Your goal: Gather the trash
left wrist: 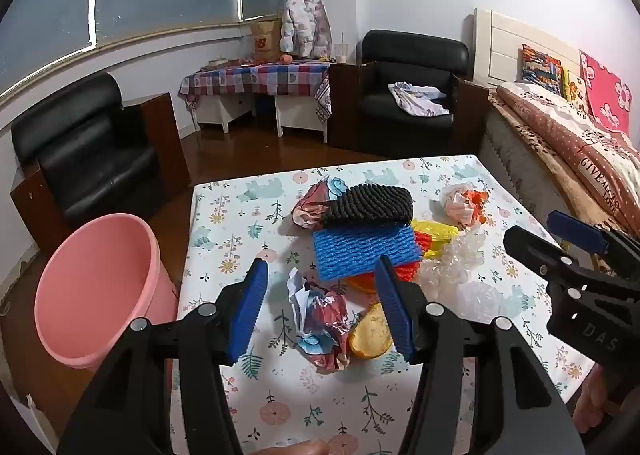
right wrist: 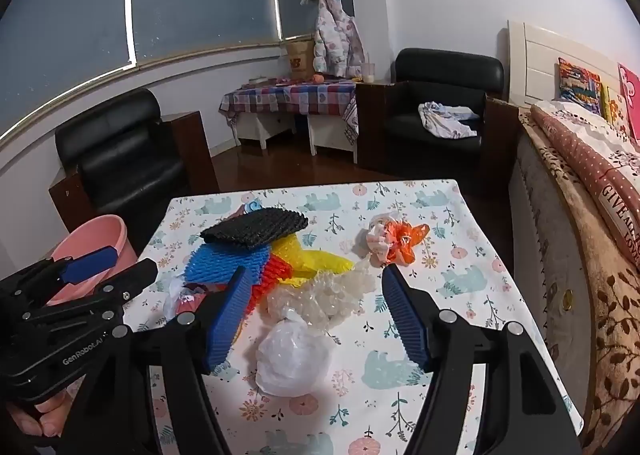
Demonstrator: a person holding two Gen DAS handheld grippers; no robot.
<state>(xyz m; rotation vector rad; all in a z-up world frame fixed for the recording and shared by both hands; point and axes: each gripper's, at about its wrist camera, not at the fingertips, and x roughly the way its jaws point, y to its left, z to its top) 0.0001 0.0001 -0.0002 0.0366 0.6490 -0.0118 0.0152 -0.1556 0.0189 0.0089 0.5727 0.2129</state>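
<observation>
Hidden: your orange peel sits partly behind the right blue pad; what lies under the foam stack is hard to make out.
Left gripper: your fingers stand wide apart, holding nothing, with the crumpled wrapper between them on the table.
Right gripper: your fingers are spread wide and hold nothing; the white plastic bag lies between them, clear film just beyond at 12 o'clock.
Trash: black foam net over blue foam net, at 12 o'clock from your left gripper.
Surface: floral tablecloth.
Room: pink bin at 9 o'clock off the table's edge; black armchair and bed behind.
</observation>
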